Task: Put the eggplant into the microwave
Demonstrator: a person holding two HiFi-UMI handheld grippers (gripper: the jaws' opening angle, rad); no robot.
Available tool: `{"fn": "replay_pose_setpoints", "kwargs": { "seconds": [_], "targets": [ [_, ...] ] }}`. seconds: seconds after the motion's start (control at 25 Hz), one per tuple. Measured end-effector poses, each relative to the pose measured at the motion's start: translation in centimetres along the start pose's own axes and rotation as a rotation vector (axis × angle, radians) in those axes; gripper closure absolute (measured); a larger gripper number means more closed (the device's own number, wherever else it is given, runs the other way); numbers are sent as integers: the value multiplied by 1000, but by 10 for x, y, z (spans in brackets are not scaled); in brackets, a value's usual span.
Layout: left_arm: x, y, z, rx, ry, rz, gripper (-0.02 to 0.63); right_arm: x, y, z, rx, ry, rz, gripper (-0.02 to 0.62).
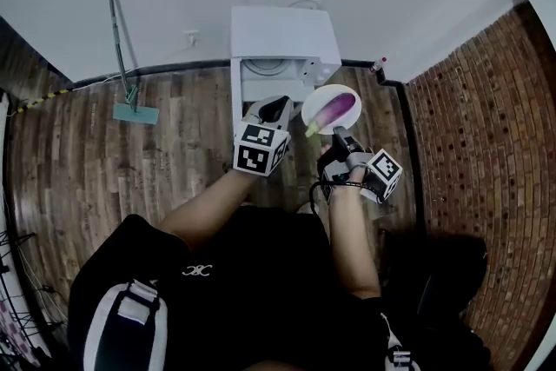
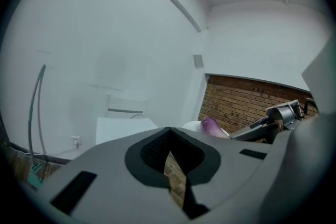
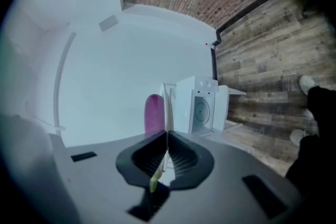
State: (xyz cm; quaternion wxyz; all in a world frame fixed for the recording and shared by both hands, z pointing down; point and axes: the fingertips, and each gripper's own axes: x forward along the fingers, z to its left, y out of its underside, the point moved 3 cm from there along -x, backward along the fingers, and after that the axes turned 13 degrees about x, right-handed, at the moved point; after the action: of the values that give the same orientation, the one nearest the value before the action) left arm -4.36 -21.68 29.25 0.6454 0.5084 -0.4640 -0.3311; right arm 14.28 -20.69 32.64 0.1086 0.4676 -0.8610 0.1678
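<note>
A purple eggplant (image 1: 337,109) with a green stem lies on a white plate (image 1: 320,99). My right gripper (image 1: 340,135) is shut on the plate's near rim and carries it in the air. In the right gripper view the plate (image 3: 167,107) stands edge-on between the jaws, the eggplant (image 3: 154,113) to its left. The white microwave (image 1: 280,43) stands ahead on a white stand; its door seems to hang open at the right. My left gripper (image 1: 276,109) hovers beside the plate, in front of the microwave, shut on nothing. From the left gripper view the eggplant (image 2: 211,125) shows at the right.
A mop (image 1: 124,56) leans on the white wall to the left. A brick wall (image 1: 486,126) runs along the right, with a small bottle (image 1: 378,65) at its corner. Wooden floor (image 1: 174,143) lies around the stand.
</note>
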Motion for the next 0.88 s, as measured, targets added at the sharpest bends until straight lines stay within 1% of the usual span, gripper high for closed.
{"fn": "replay_pose_setpoints", "kwargs": {
  "seconds": [0.08, 0.16, 0.28, 0.36, 0.52, 0.72, 0.88],
  "targets": [
    [0, 6, 7, -8, -22, 10, 606, 12, 1, -2, -6, 6, 32, 572],
    [3, 11, 13, -36, -38, 13, 606, 27, -2, -3, -14, 11, 69, 572],
    [11, 14, 25, -75, -88, -14, 606, 53, -10, -2, -26, 27, 123, 572],
    [20, 13, 33, -75, -139, -22, 606, 72, -19, 1, -49, 28, 167, 572],
    [48, 7, 46, -57, -234, -20, 606, 109, -42, 9, -136, 33, 285, 572],
    [89, -5, 58, -60, -323, -5, 606, 165, -73, 22, -170, 70, 432, 572],
    [111, -3, 62, -71, -403, 9, 606, 202, -91, 25, -213, 88, 531, 572]
  ]
}}
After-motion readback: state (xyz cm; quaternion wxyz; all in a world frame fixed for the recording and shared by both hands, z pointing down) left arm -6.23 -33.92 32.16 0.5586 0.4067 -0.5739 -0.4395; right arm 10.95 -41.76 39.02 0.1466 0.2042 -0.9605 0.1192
